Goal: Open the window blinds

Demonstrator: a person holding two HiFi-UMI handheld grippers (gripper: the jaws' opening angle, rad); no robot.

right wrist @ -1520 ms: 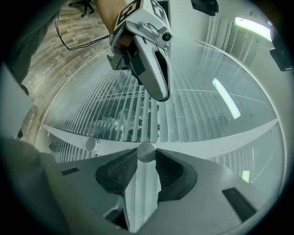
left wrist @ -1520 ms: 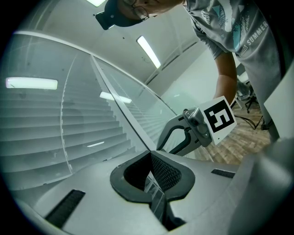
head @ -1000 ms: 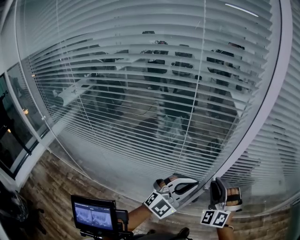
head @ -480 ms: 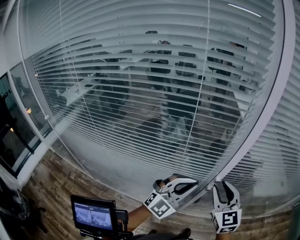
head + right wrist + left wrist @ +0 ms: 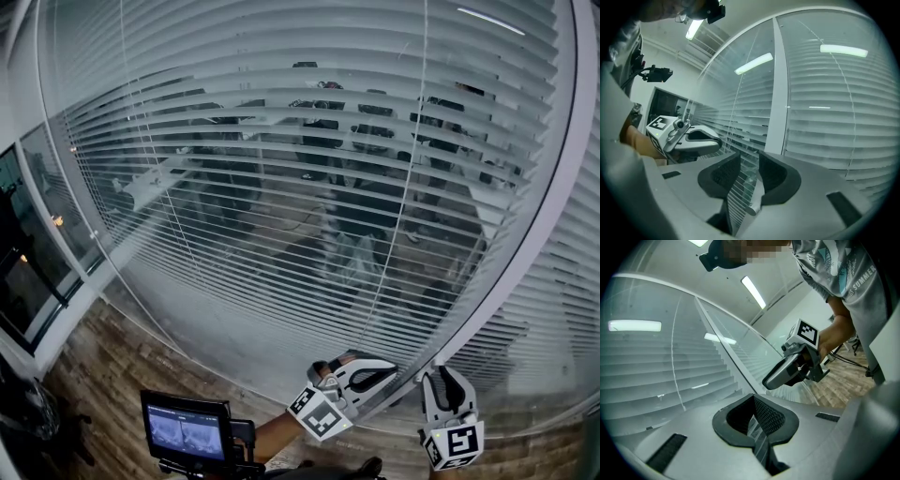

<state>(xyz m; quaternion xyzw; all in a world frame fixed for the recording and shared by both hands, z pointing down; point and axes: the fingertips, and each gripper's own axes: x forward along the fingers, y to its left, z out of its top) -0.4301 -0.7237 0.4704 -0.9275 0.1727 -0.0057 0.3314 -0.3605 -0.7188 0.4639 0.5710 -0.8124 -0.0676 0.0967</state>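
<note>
blinds (image 5: pixel 281 187) fill the far window, slats part-tilted, room visible thru. l gripper (image 5: pixel 389 368) clenched at their near right edge, can't tell on what. r gripper (image 5: pixel 442 378) just right, released. judgement: find wand/cord, grip firm, turn slow.

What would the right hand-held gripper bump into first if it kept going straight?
The right hand-held gripper would probably meet the white slatted window blinds first; they show between its open jaws. Depth is unclear, and glass may lie in front.
</note>
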